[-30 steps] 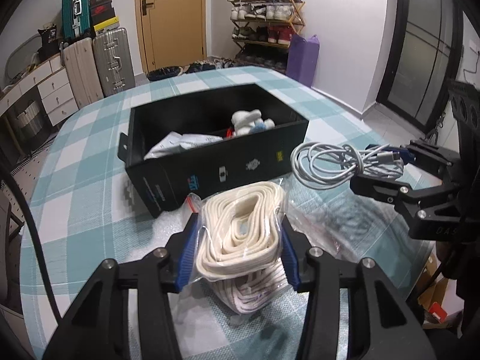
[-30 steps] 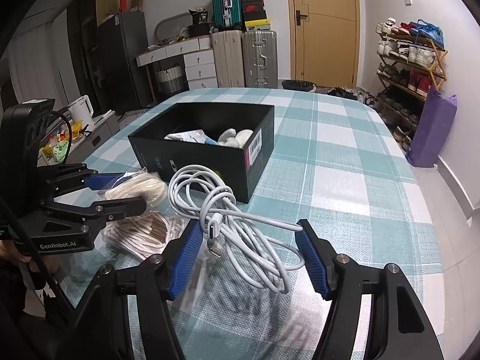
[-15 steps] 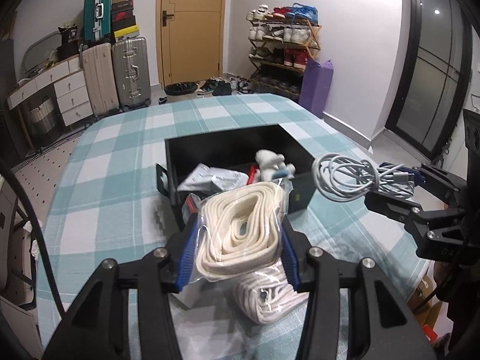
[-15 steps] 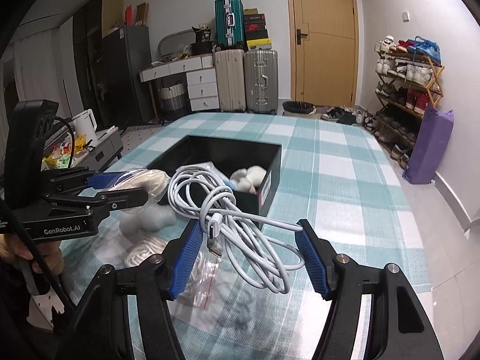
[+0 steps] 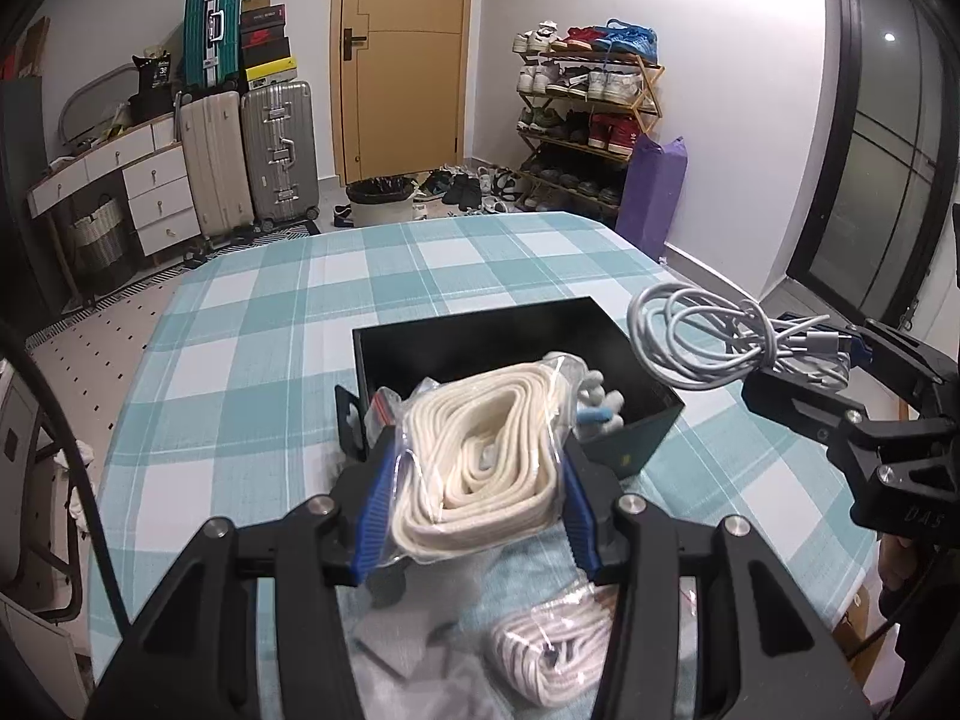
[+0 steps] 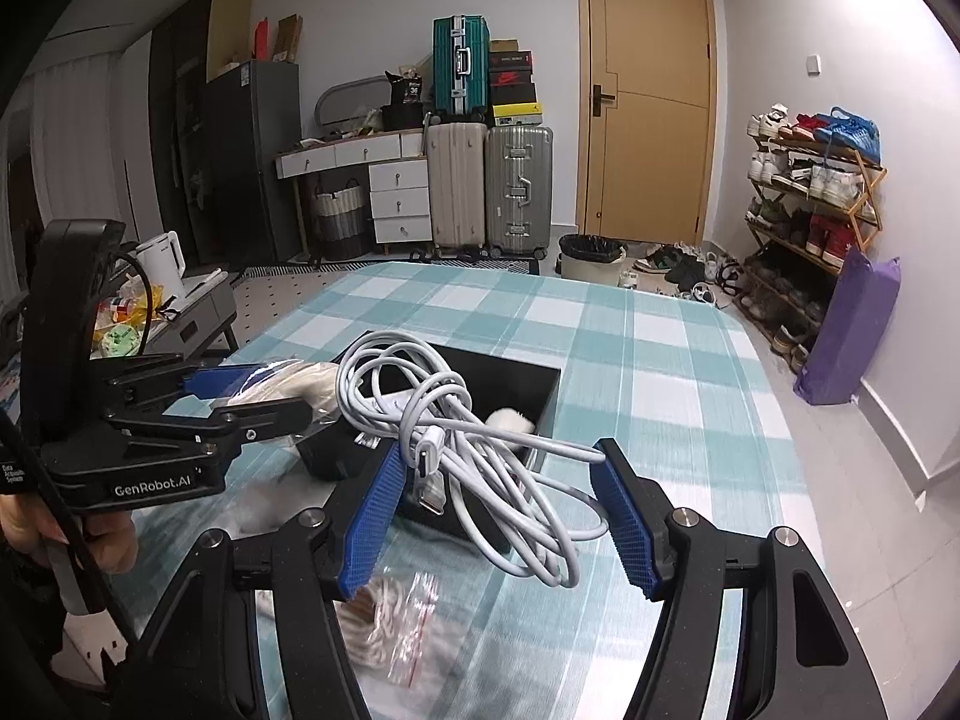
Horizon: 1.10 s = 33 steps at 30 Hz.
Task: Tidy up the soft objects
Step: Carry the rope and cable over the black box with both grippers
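Bagged coil of flat cream strap (image 5: 477,468), clamped between blue pads and raised above the near edge of the open black box (image 5: 480,348). Bundle of white cable (image 6: 474,450), looped loosely, gripped likewise, hanging over the box. Second bagged cord (image 5: 555,654) flat on the checked cloth.

Ahead of me the open black rectangular box (image 5: 639,381) sits on the teal-and-white checked surface (image 5: 252,372), and its far half looks bare, so there is room to come in over the top. The near half is crowded by a white plush toy (image 6: 510,420) and a pale packet, hard to make out. My left tool (image 5: 474,474), clamped on a clear bag of coiled cream flat cord (image 5: 480,462), hangs over the near wall; my right tool (image 6: 498,510), carrying a tangled white charging cable (image 6: 456,432), is close beside it, so the gap between them is narrow. Below, a bagged white rope bundle (image 5: 552,654) lies on the surface. Beyond the box the cloth is free.
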Available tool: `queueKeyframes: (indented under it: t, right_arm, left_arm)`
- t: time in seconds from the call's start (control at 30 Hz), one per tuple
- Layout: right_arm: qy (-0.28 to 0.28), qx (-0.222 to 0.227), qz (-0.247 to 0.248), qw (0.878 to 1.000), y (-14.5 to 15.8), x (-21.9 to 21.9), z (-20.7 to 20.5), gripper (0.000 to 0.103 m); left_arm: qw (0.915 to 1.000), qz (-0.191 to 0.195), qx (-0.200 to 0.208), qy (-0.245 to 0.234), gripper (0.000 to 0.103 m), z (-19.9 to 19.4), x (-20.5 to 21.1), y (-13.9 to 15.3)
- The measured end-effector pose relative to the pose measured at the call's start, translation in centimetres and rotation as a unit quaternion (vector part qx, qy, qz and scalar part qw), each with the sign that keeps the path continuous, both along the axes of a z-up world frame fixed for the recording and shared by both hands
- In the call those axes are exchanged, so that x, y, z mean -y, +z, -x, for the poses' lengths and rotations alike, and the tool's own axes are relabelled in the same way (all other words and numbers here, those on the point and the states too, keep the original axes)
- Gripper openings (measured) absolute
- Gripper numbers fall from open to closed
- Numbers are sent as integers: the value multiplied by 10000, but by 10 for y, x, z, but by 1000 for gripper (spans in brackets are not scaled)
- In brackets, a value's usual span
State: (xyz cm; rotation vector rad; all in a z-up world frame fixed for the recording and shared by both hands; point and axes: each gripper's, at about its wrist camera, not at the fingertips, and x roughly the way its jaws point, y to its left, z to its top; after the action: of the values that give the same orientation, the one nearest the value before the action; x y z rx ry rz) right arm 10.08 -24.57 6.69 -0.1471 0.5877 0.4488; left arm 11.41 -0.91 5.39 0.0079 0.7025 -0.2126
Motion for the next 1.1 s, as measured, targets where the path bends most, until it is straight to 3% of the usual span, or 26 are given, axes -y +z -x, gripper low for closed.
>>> queueKeyframes:
  t: [0.5,0.77,1.1]
  right_arm:
    - [-381,-164,256,9988,-19,-23,-54,65]
    - [-452,-199,543,9973,-36,-39,-79,65]
    - [-606,-248,647,9958,-45,-47,-101,65]
  left_arm:
    - [9997,-3,-90,210,48,-54,-2,-17]
    - [9996,-174,-89,216,48,-65,5,-25]
    - [9996,-7,-86,274,48,-72,-2,-25]
